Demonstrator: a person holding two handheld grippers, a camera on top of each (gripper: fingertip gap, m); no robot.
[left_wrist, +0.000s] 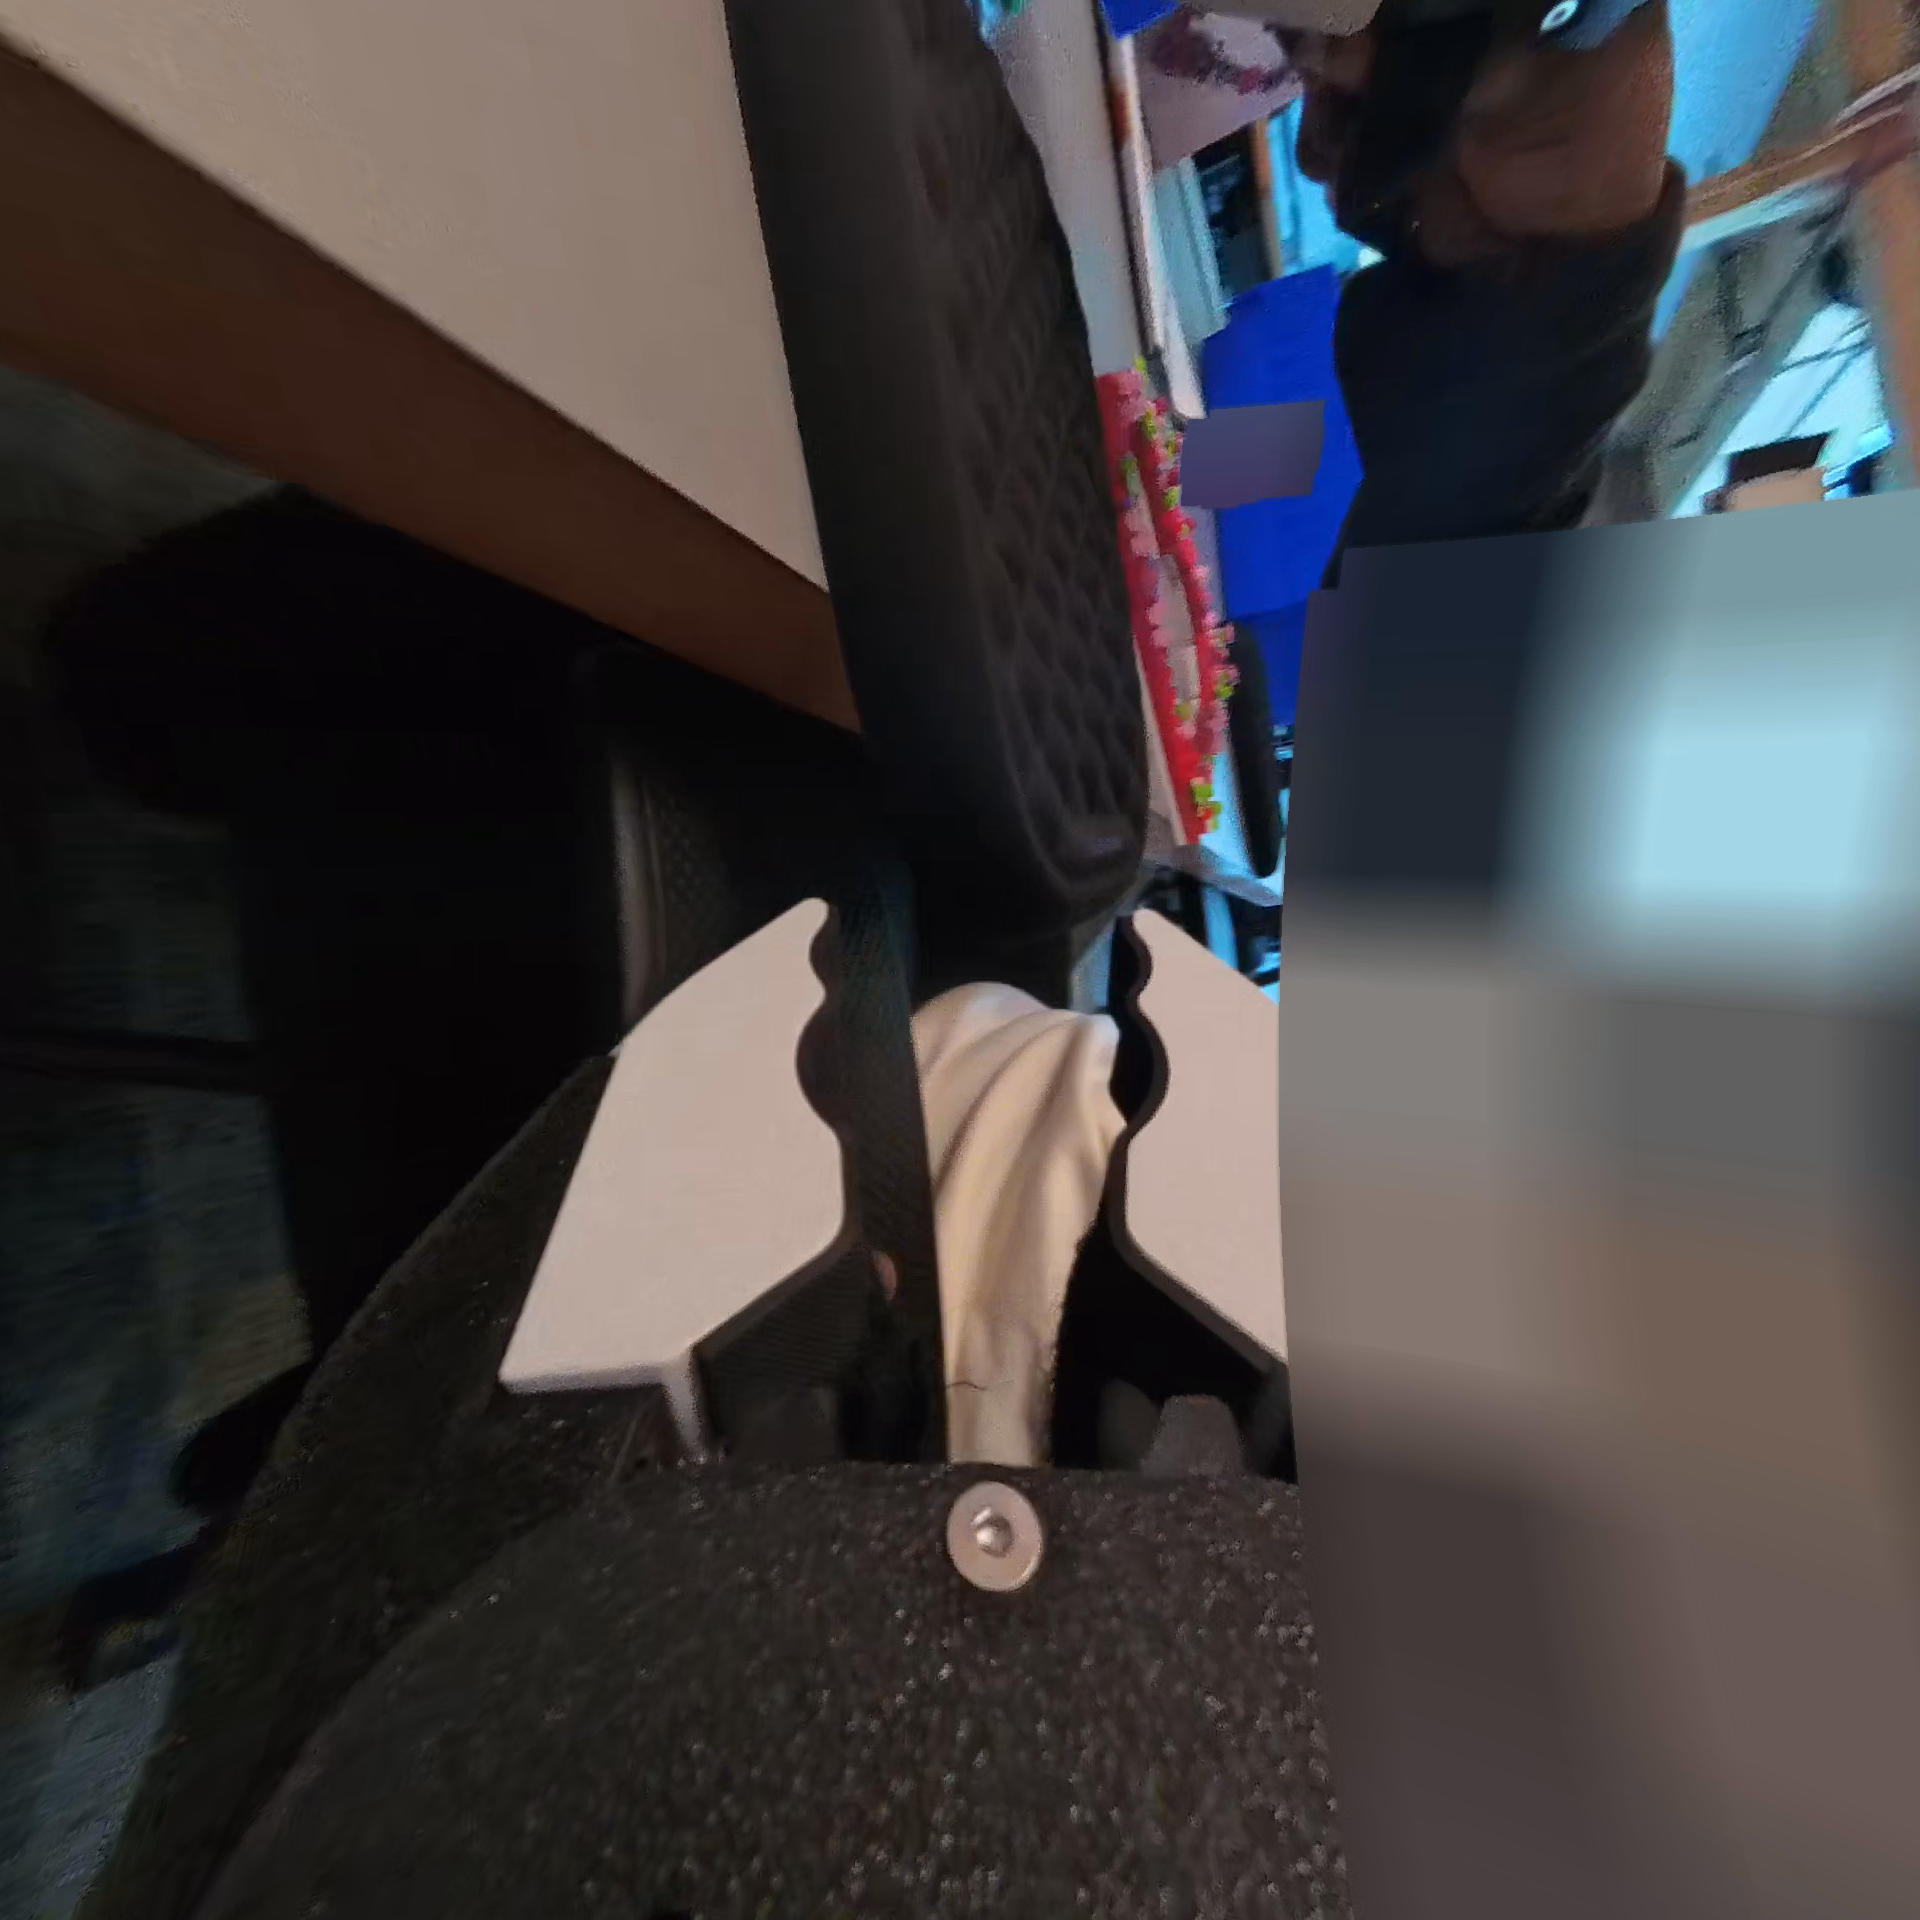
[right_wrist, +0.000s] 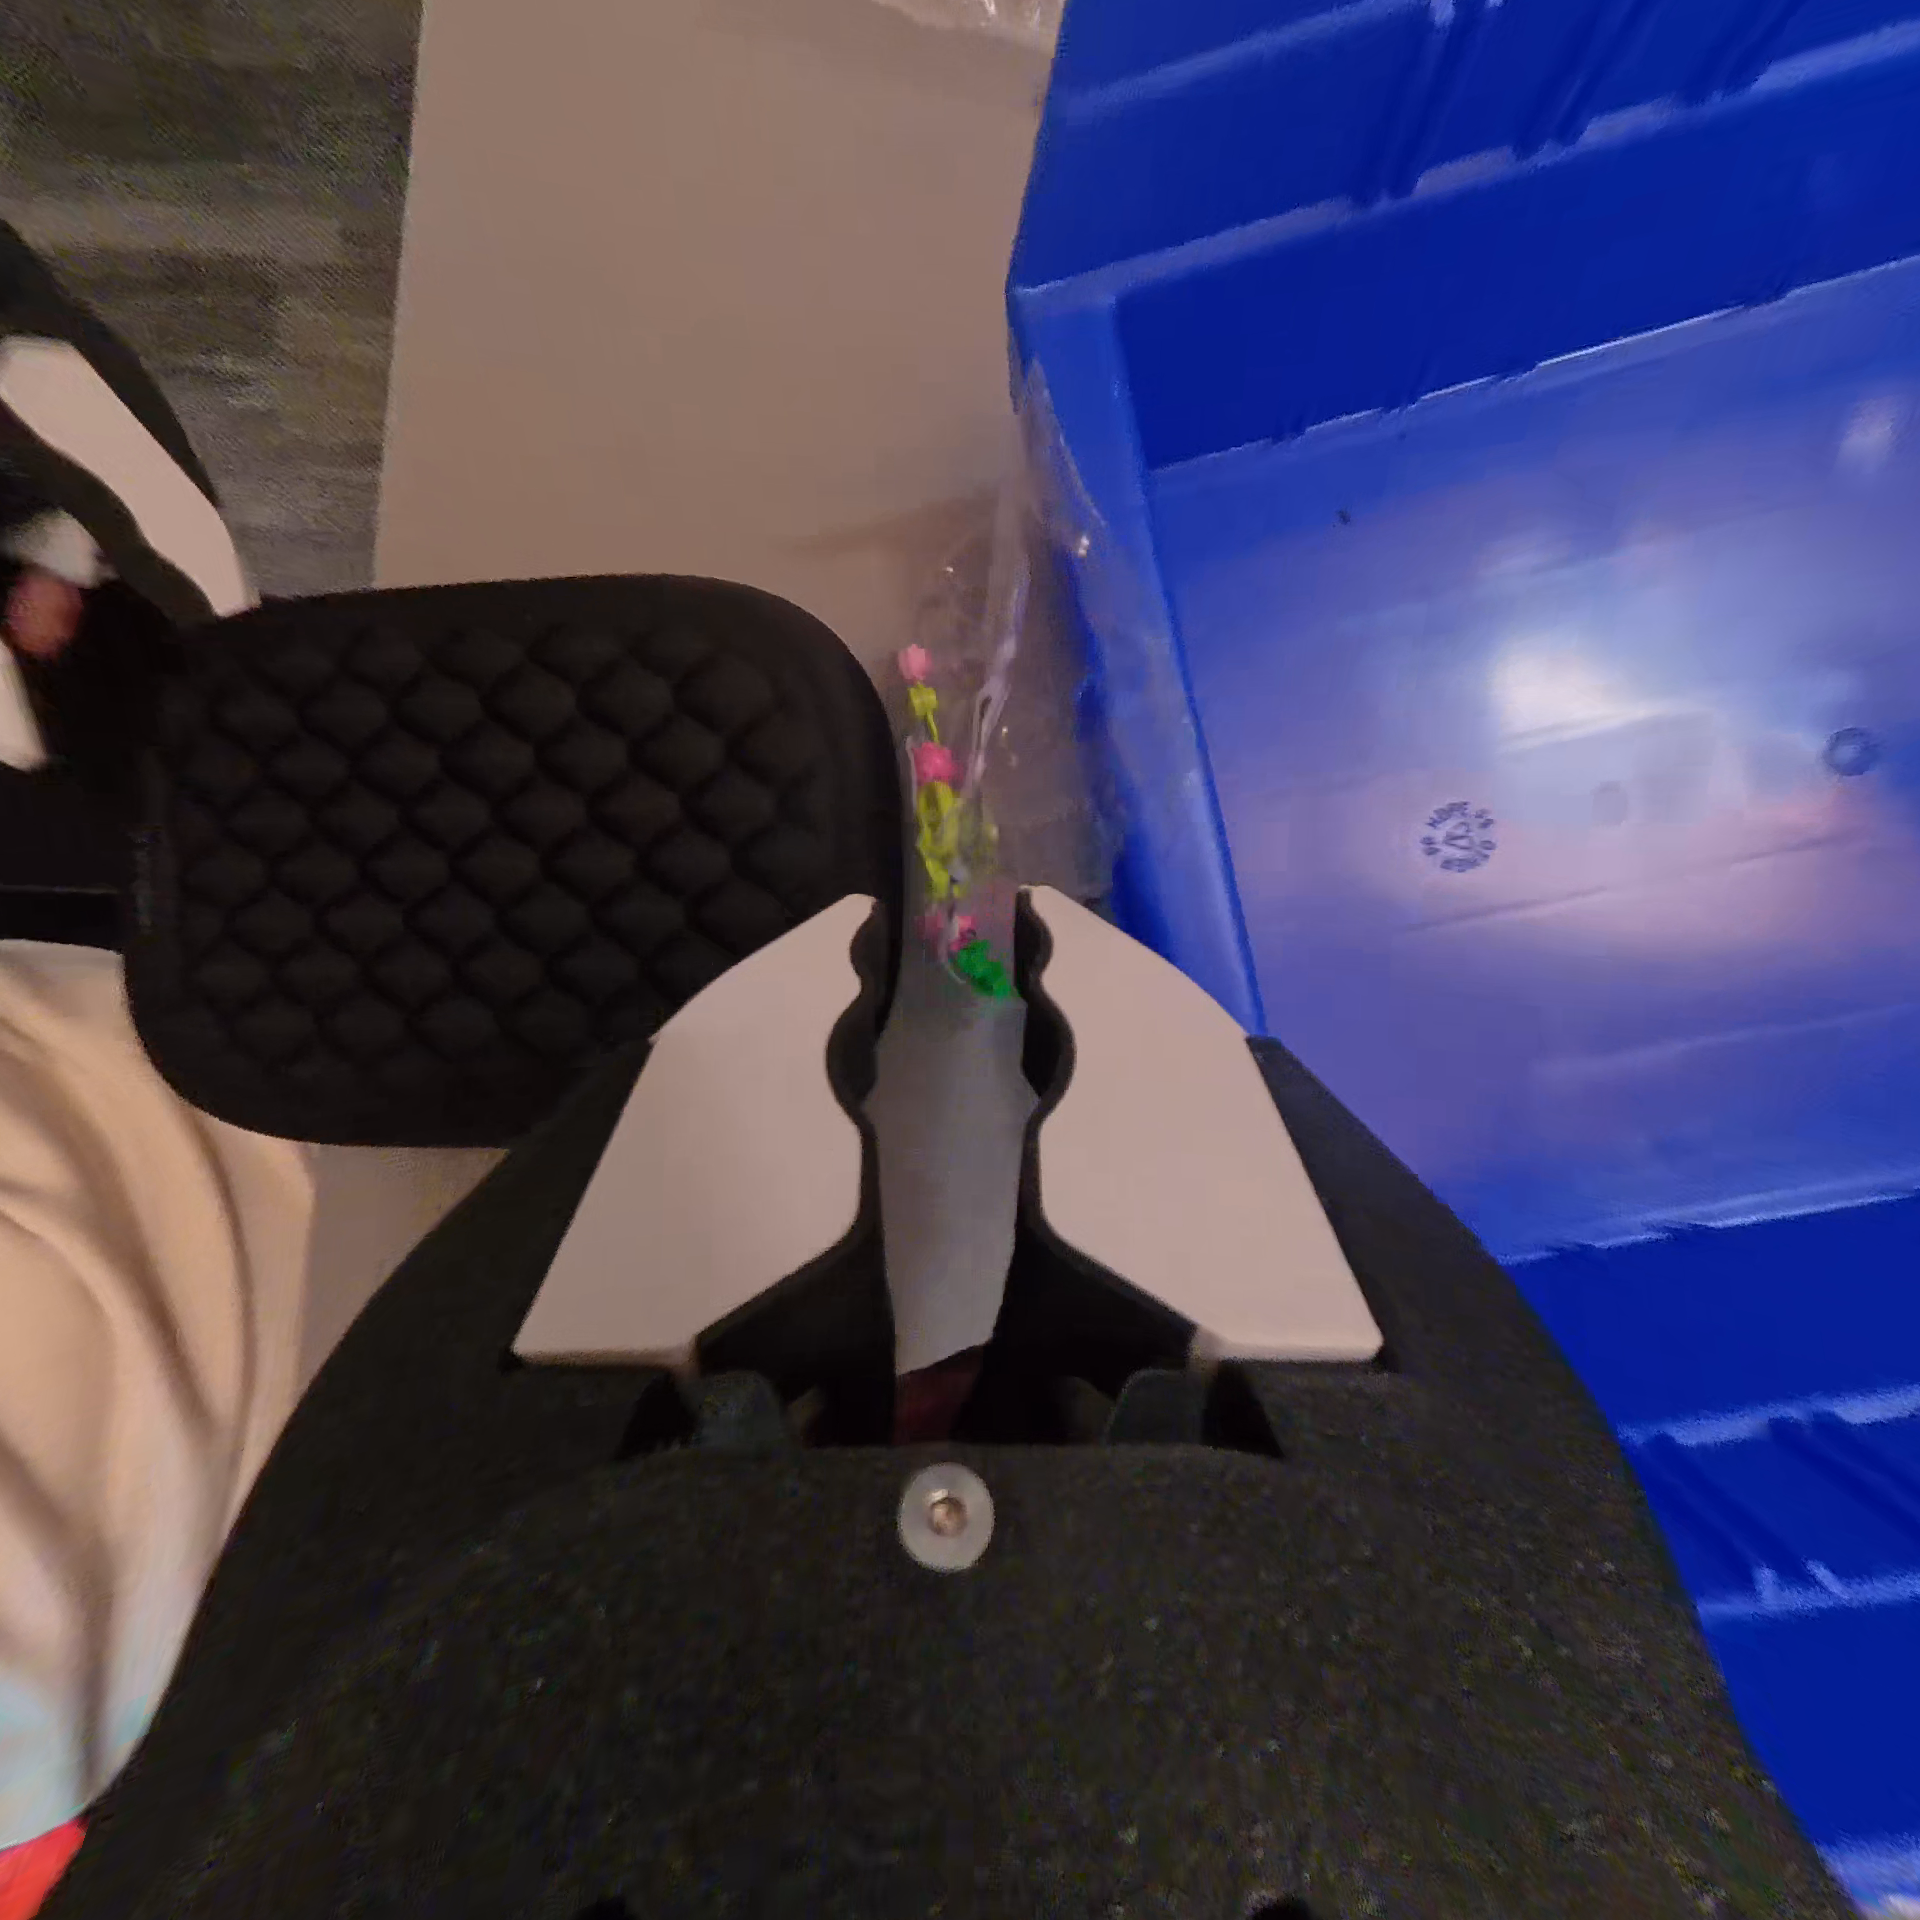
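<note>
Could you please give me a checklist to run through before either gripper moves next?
1. Black strap between the left gripper fingers: ok, it lies against one finger.
2. Firm hold on that strap: cannot tell.
3. Clear bag of coloured pieces between the right gripper fingertips: ok.
4. Right gripper closed on the bag: cannot tell.
5. Right gripper clear of the blue bin: cannot tell; the bin is very close beside it.
6. Quilted black pad clear of the white table: cannot tell.
</note>
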